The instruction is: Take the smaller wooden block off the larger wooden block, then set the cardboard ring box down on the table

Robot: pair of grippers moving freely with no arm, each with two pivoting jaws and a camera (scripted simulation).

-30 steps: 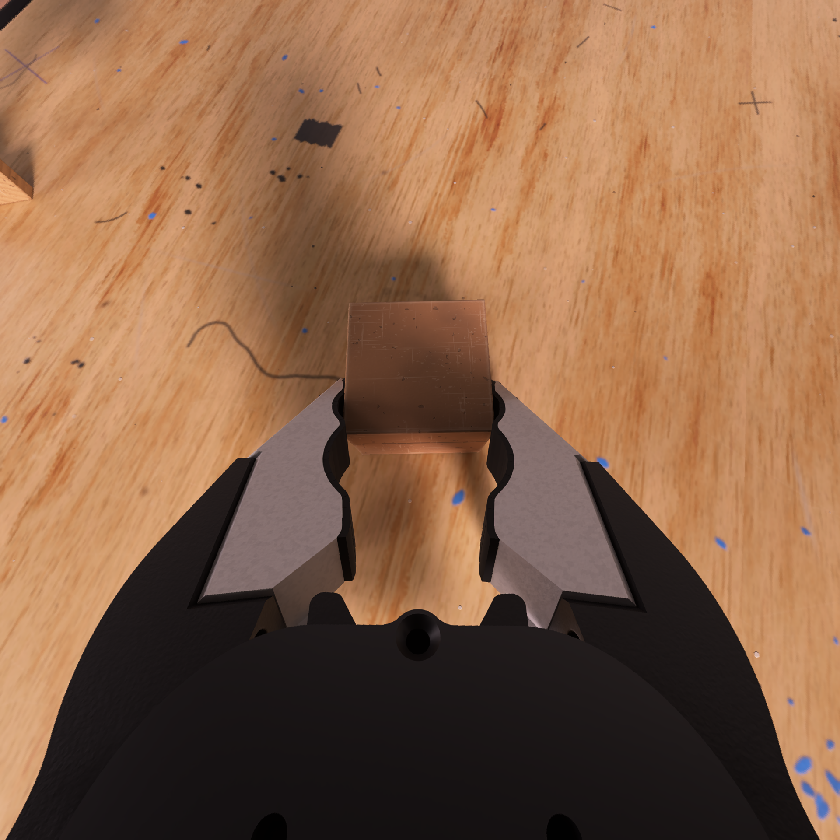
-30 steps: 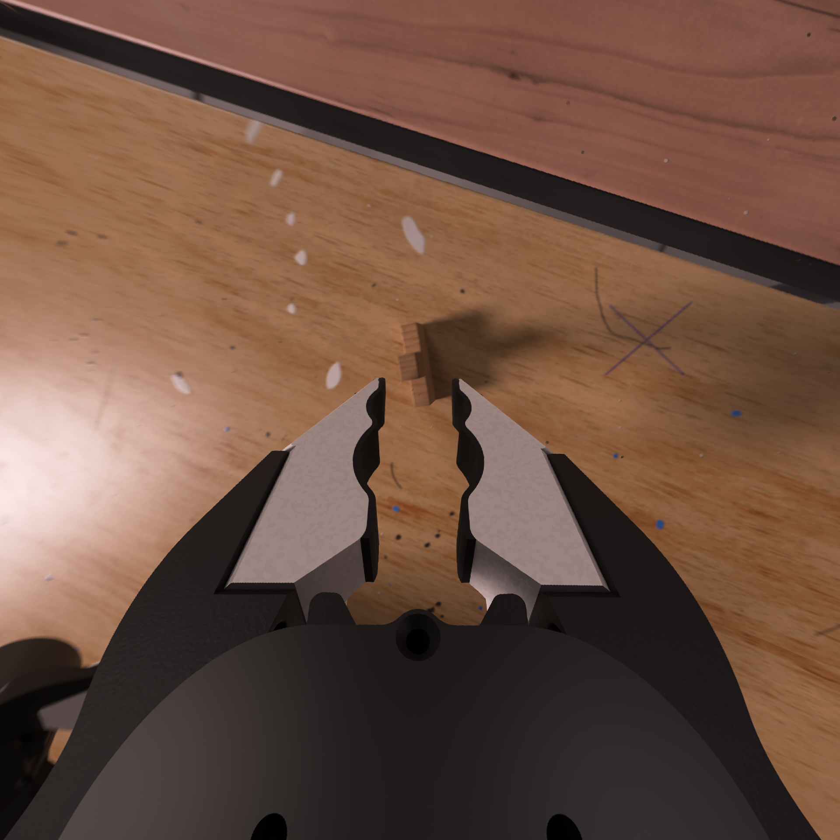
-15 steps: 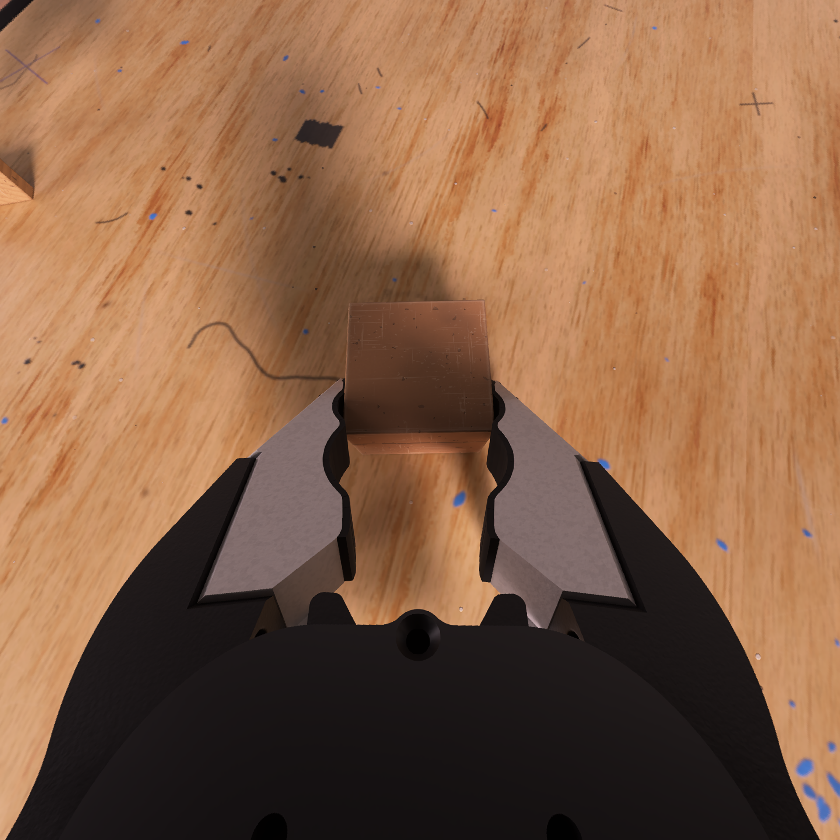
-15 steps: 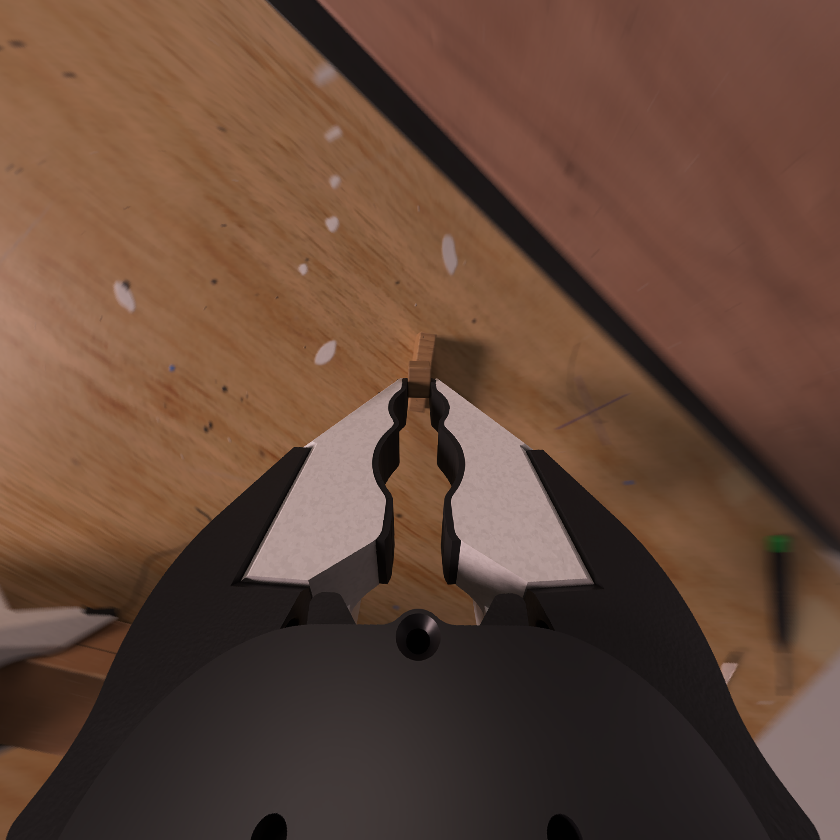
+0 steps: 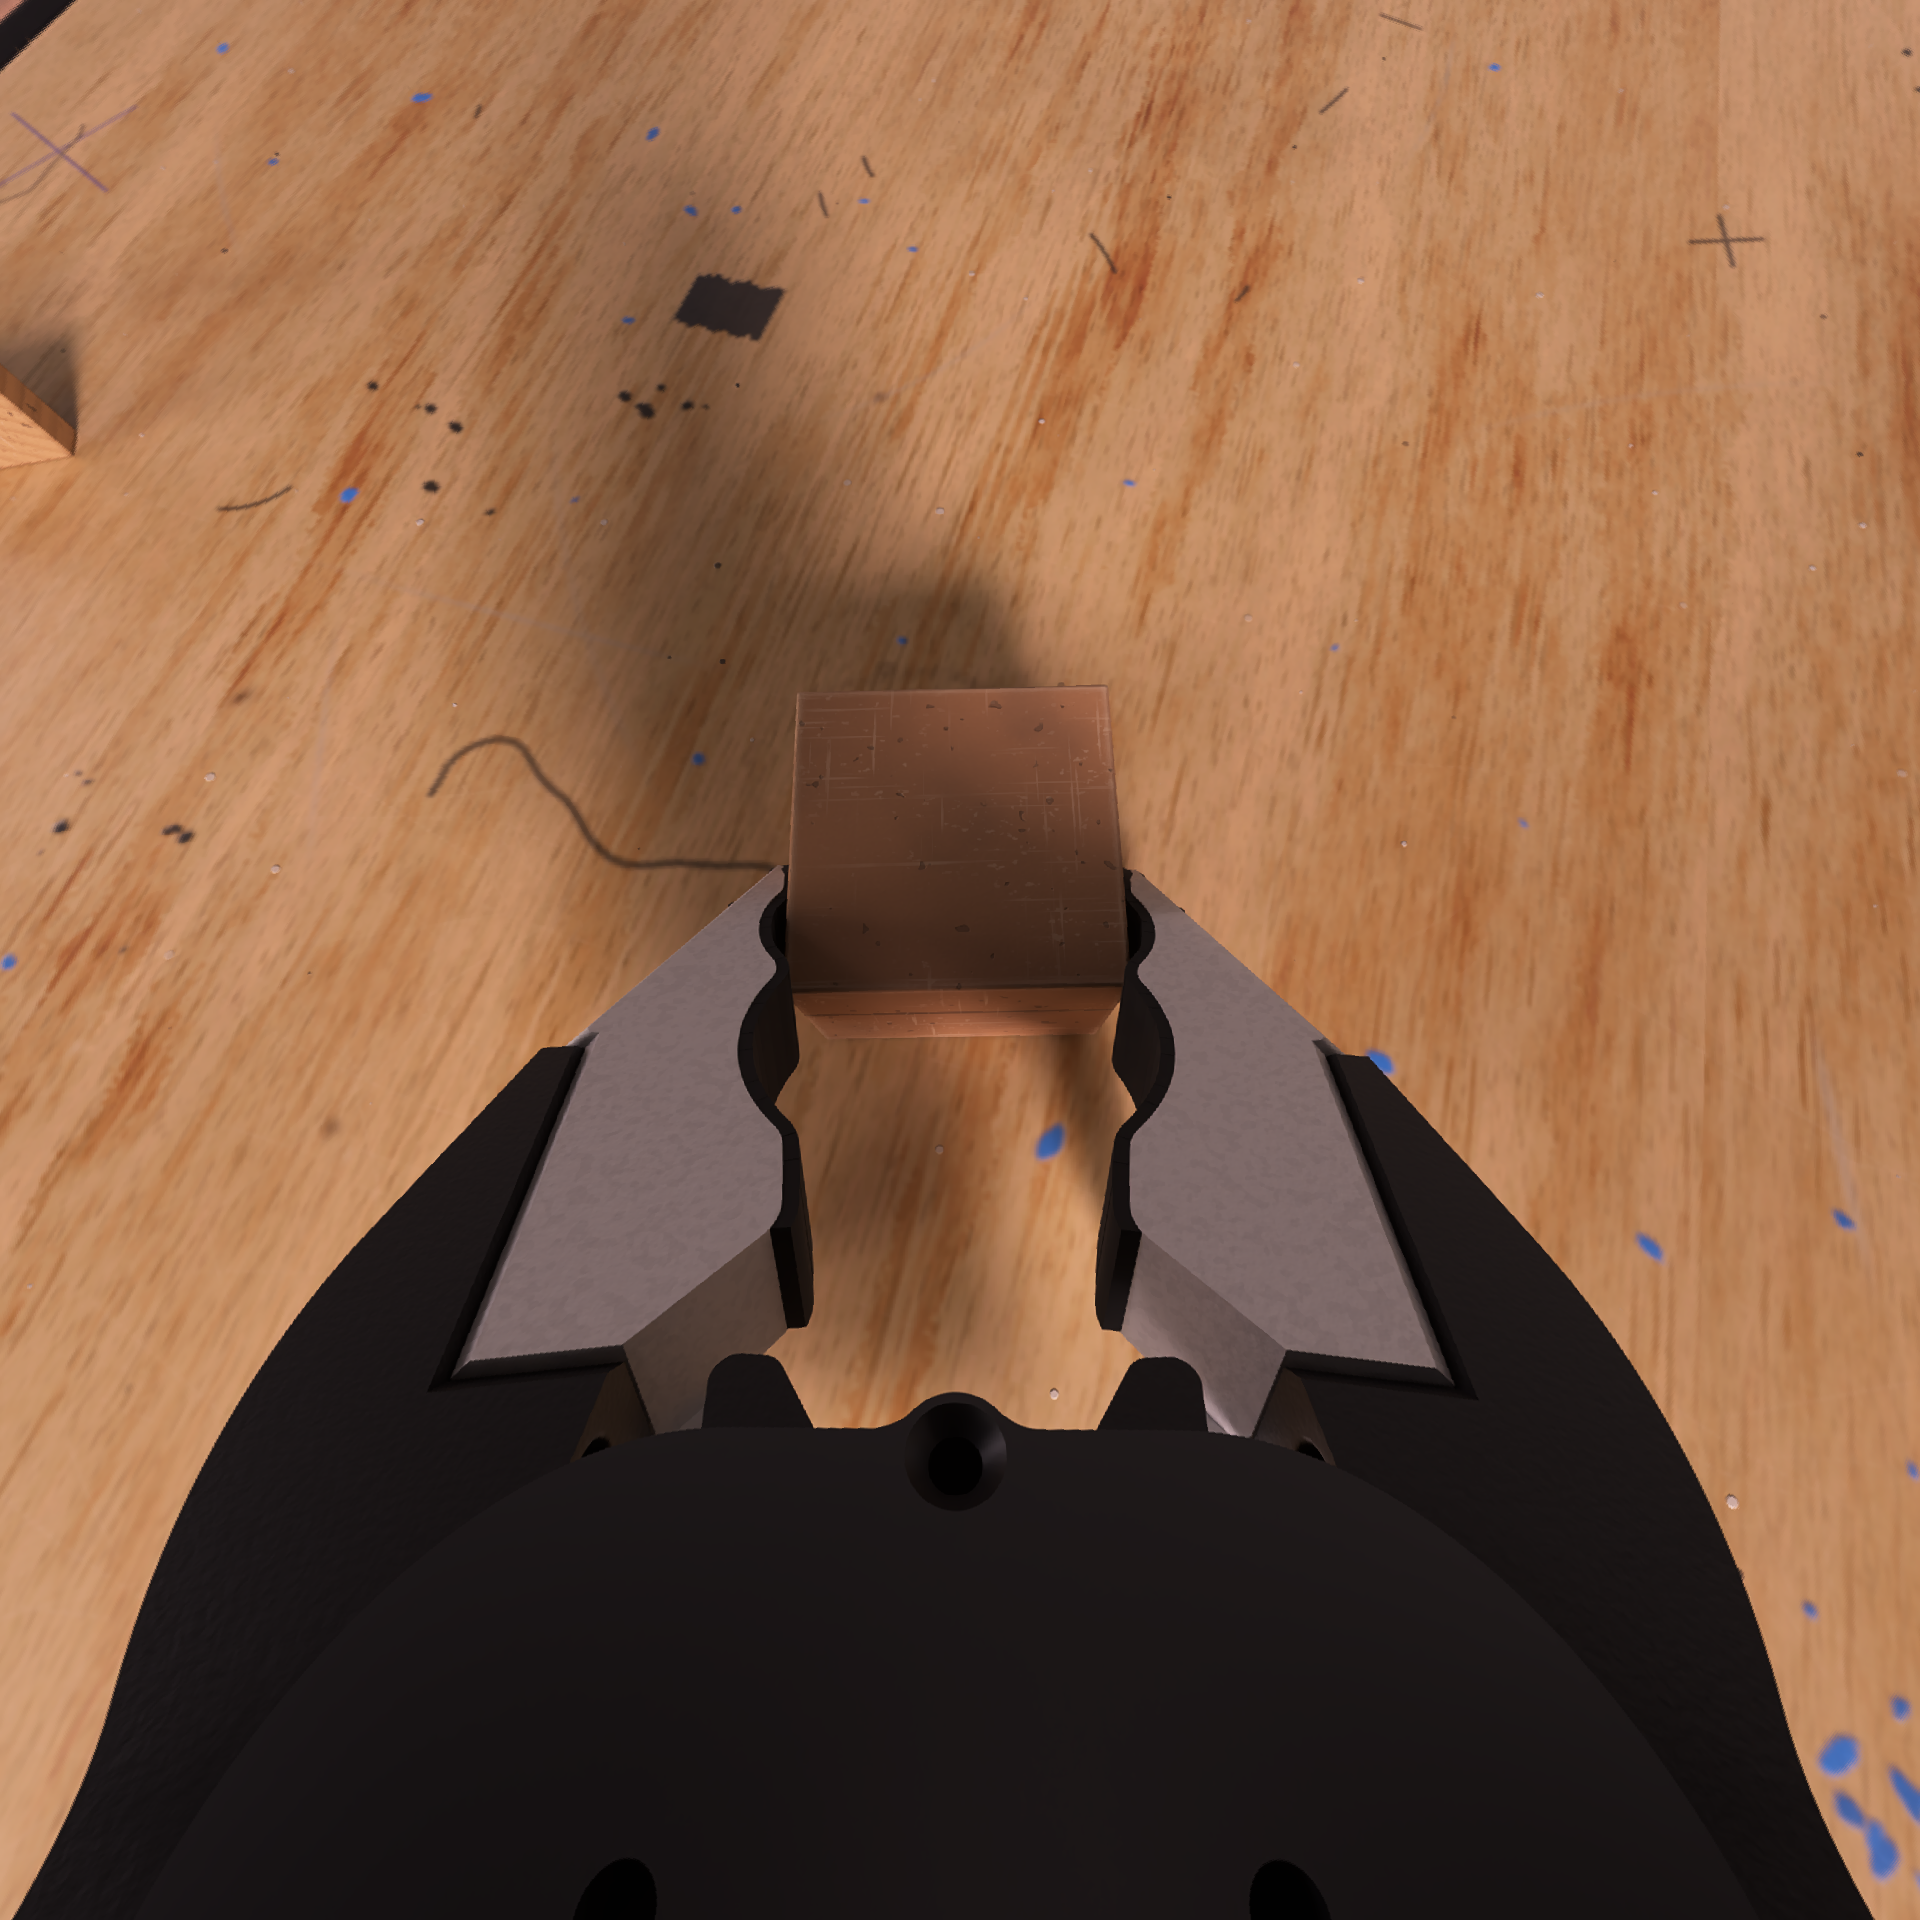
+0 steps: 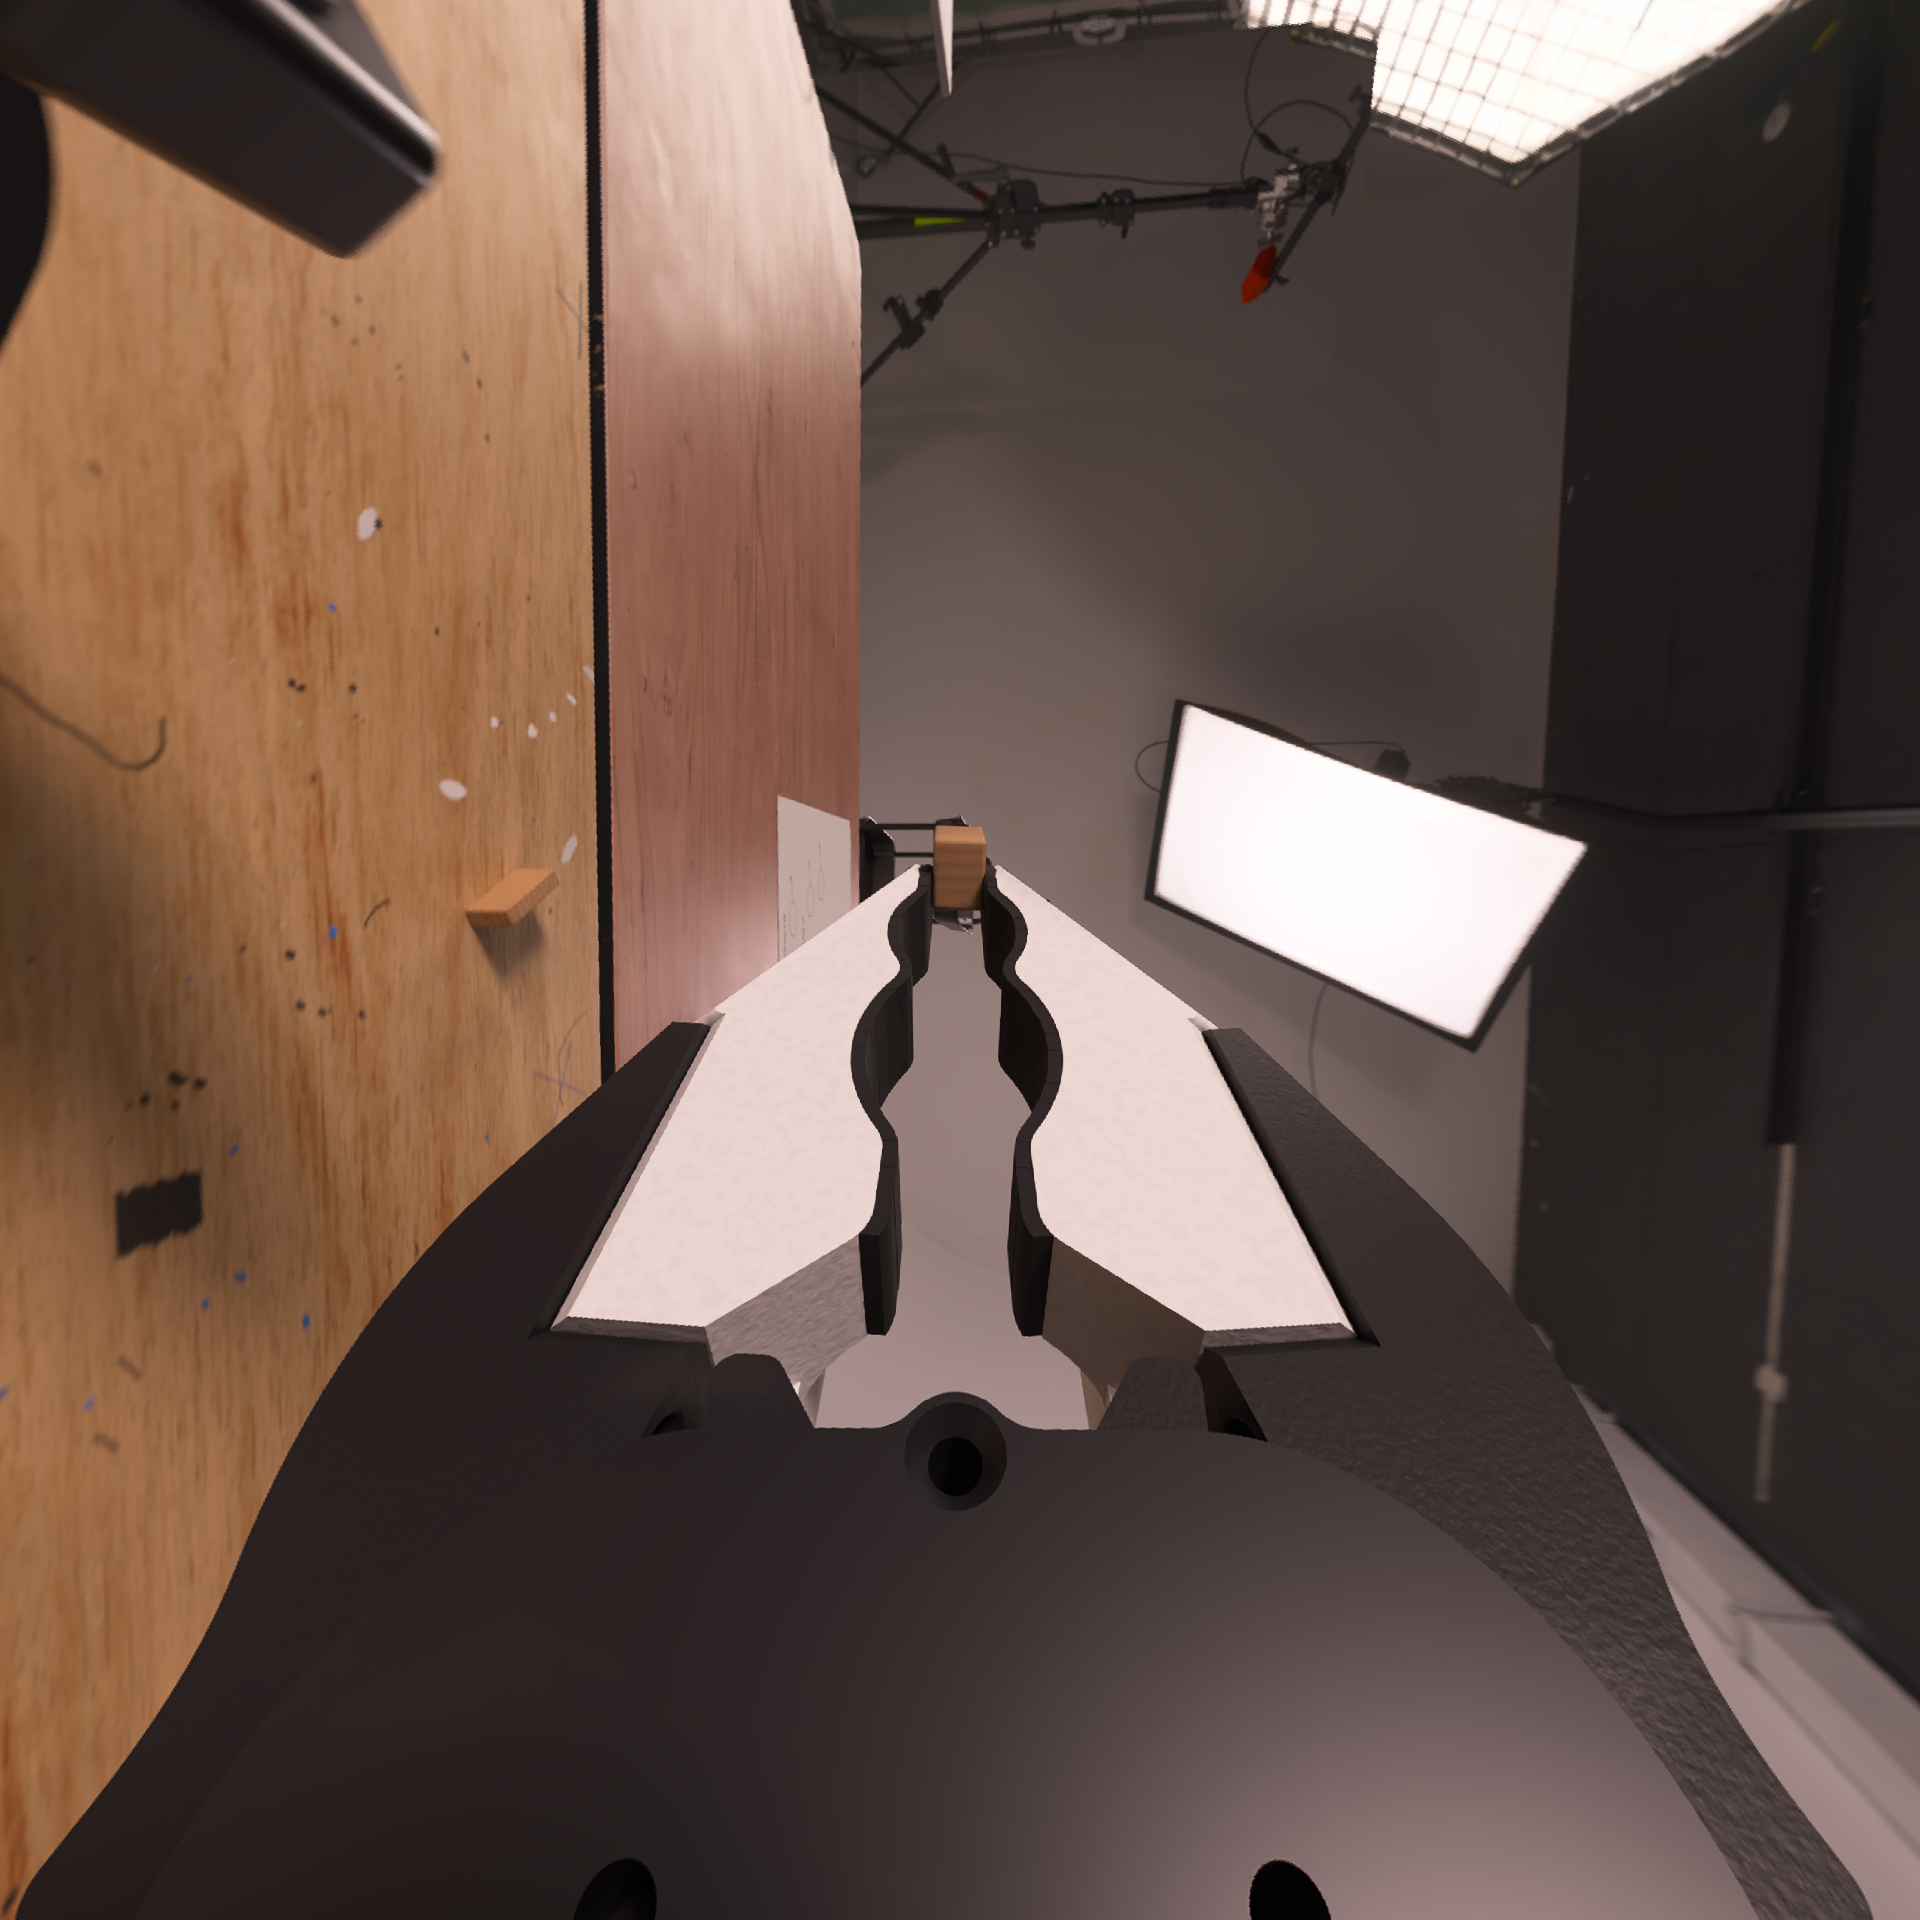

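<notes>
Presently, right gripper (image 6: 956, 883): fingers drawn close, pinching the smaller wooden block (image 6: 957, 861) at the very tips. A second ago these fingers stood apart over the table with the block still below them; half a second ago they had closed on it; now the whole gripper has swung up and rolled, so the table (image 6: 260, 623) stands like a wall on the left and studio lamps fill the rest. The block is carried clear in the air.

Larger wooden block (image 6: 509, 896): flat, alone on the table, nothing on top. Judged: first step done, bar putting the small piece down.

Left gripper (image 5: 956, 935): fingers moderately spread, clamped on both sides of the cardboard ring box (image 5: 954, 842). Unchanged across the last second; view nearly identical. The box appears held above the table (image 5: 1455, 520), its shadow lying beyond it, though the gap cannot be read for certain.

Corner of a wooden piece (image 5: 31, 426): far left edge, well apart from the box.

Judged outstanding: lowering and releasing the box.
</notes>
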